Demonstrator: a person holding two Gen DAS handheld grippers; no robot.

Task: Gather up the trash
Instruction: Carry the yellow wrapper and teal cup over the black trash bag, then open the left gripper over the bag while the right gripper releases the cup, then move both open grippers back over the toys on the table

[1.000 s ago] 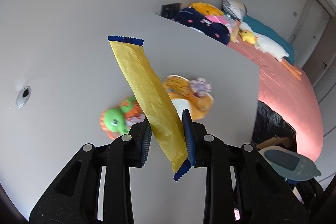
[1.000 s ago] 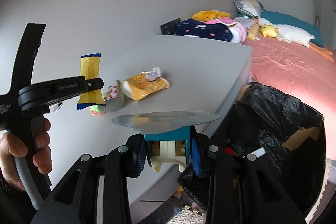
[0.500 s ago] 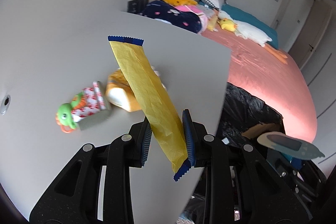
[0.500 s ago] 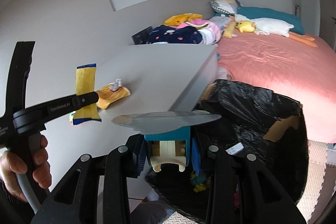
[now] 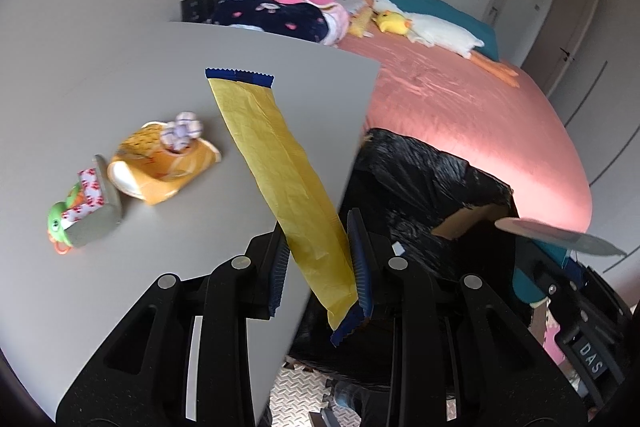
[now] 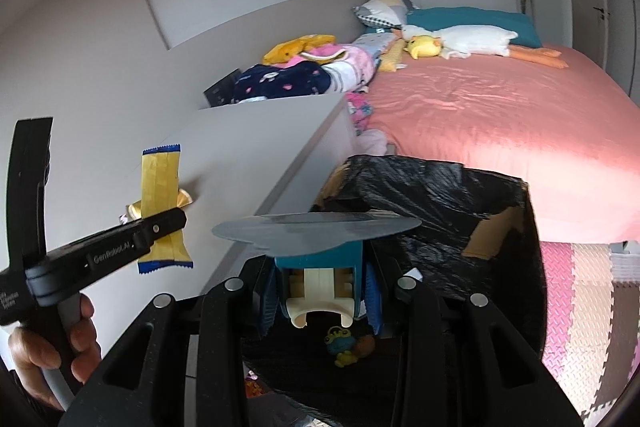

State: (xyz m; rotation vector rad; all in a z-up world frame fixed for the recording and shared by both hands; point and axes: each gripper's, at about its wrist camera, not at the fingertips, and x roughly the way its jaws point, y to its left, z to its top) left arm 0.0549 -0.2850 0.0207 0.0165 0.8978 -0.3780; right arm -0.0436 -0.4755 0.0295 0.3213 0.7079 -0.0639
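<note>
My left tongs (image 5: 320, 259) are clamped on a long yellow wrapper (image 5: 280, 171) with blue serrated ends, gripped near its lower end so most of it sticks up and away at a tilt; from the right wrist camera I see the same wrapper (image 6: 162, 211) held in the air above the edge of the grey desk (image 6: 248, 147), with the person's hand (image 6: 52, 351) on the handle below. My right tongs (image 6: 320, 299) are closed on a teal and cream plastic piece (image 6: 320, 275) topped by a flat grey-blue disc (image 6: 316, 229), and they sit over the open mouth of the black-lined trash box (image 6: 440, 211), which stands on the floor between the desk and the pink bed (image 6: 500, 131). Down inside the box I can make out a small frog-like toy (image 6: 340, 341). On the desk (image 5: 120, 99) in the left view lie an orange snack bag (image 5: 160, 171) with a crumpled purple-white scrap (image 5: 182, 129) on it, and beside that a small red-patterned packet (image 5: 90, 195) touching a green toy (image 5: 58, 223). Plush toys and bedding are piled at the head of the bed.
</note>
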